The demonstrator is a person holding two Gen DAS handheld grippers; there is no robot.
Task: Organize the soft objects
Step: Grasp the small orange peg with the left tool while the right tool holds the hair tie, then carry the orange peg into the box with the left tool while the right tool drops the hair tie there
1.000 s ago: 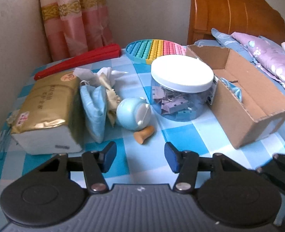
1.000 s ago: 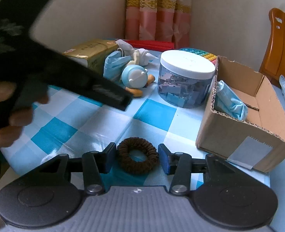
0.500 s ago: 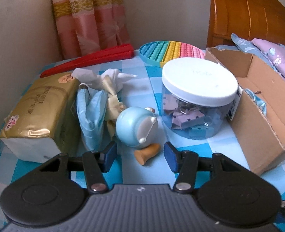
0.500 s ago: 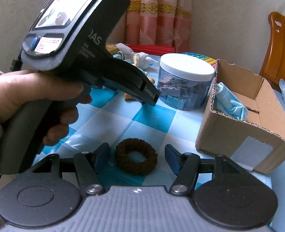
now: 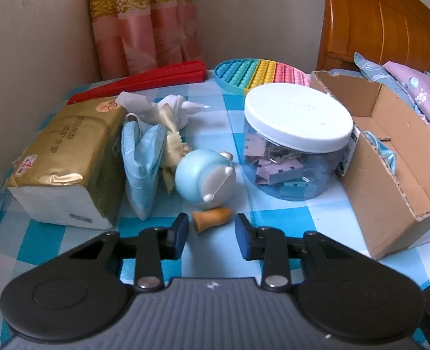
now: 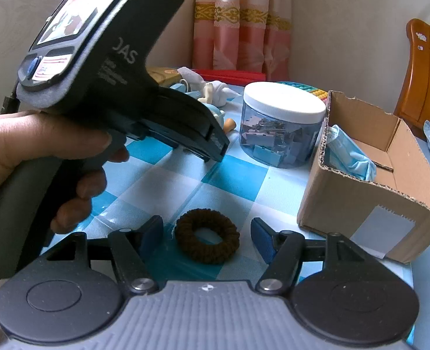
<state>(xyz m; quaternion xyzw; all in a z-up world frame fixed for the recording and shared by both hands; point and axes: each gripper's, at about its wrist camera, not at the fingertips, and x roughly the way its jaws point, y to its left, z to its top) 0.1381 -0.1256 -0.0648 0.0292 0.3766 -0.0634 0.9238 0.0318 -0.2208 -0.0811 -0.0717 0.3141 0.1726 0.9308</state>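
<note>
Both grippers spread, nothing held.
L gripper fingers apart, orange toy foot just ahead; R gripper wide around brown hair tie, w/ gaps both sides; cardboard box near.

A dark brown fuzzy hair tie lay flat on the checked cloth at the near edge, a closed ring. To its right a brown cardboard box stood open-topped, with a crumpled light-blue face mask tucked against its left wall. Farther left, another light-blue face mask lay folded, leaning beside a rumpled white cloth.
</note>
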